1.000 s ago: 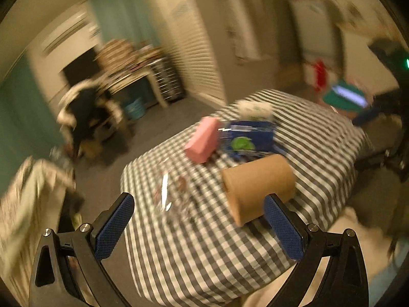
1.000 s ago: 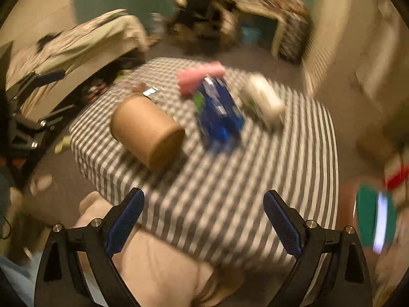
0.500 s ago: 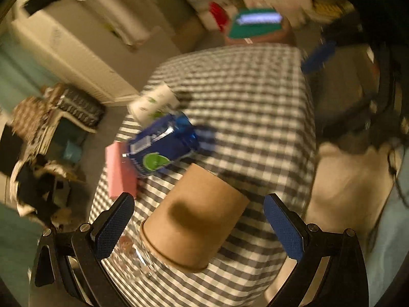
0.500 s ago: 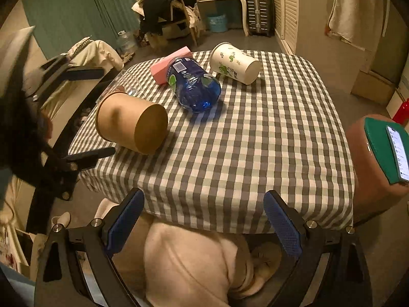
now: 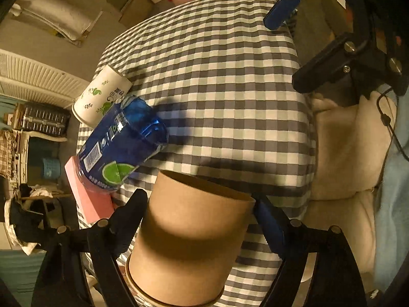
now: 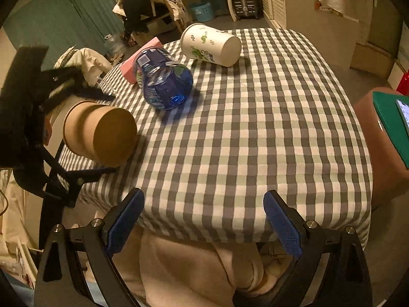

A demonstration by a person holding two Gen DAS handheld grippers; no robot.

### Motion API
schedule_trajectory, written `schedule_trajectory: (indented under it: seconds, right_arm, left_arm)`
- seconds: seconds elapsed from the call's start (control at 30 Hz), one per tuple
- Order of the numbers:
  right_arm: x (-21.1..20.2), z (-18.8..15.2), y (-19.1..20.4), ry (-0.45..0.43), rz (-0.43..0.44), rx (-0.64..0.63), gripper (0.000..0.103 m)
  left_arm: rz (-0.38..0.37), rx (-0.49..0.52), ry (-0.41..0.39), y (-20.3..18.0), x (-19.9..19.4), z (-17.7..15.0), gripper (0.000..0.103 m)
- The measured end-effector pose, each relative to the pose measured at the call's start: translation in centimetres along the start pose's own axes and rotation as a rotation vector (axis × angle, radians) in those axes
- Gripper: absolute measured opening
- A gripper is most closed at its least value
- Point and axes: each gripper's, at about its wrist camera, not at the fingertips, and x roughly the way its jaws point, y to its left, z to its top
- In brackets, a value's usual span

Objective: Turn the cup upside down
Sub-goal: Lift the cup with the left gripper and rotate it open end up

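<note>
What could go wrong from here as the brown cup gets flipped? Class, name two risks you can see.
1. The brown paper cup lies on its side near the table edge, between the left gripper jaws; a slip could send it to the floor.
2. The blue bottle lies close beside it; swinging the cup upright might knock it rolling.

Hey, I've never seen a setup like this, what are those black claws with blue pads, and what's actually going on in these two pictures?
They are handheld grippers, one in each of a person's hands, each carrying a fisheye camera that looks along its fingers. The left gripper straddles a brown paper cup lying on its side at the edge of the checkered table; whether it is squeezing yet is unclear. The right gripper is open and empty near the table's edge. Also on the cloth: a blue bottle, a white cup and a pink block.
</note>
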Motion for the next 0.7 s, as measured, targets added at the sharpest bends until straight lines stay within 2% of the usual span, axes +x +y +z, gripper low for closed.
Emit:
schedule_trajectory:
  seconds: [0.13,0.2,0.27,0.4,0.53,0.6,0.67,0.7]
  right_arm:
    - [0.1,0.0,-0.6,0.001,0.002,0.016,0.095]
    - [0.0,0.0,-0.6,-0.002,-0.002,0.021,0.095]
    - [-0.2,-0.2,-0.7,-0.005,-0.003,0.022,0.095]
    - [-0.6,-0.8,-0.6,-0.01,-0.001,0.022,0.095]
    - [-1.1,-1.6,-0.1,-0.015,-0.003,0.02,0.095]
    - [-1.2,-2.0,0.2,-0.013,-0.003,0.015,0.095]
    - [-1.3,-2.4,0.7,-0.011,-0.009,0.007,0.095]
    - [-1.2,-2.5,1.0,-0.01,-0.009,0.002,0.095]
  left_arm:
    - [-0.029,-0.053,-0.044,0.6,-0.8,0.4,0.084]
    - [-0.008,-0.089,-0.08,1.0,-1.5,0.5,0.084]
    - [-0.002,-0.167,-0.126,1.7,-2.3,0.4,0.084]
    - [0.033,-0.397,-0.227,3.8,-3.5,-0.7,0.084]
    - [0.113,-0.662,-0.34,4.6,-4.5,-3.1,0.084]
    - [0.128,-0.786,-0.371,4.5,-4.5,-4.3,0.084]
    - [0.196,-0.882,-0.393,3.7,-4.6,-5.3,0.084]
    - [0.207,-0.916,-0.398,3.4,-4.6,-5.8,0.084]
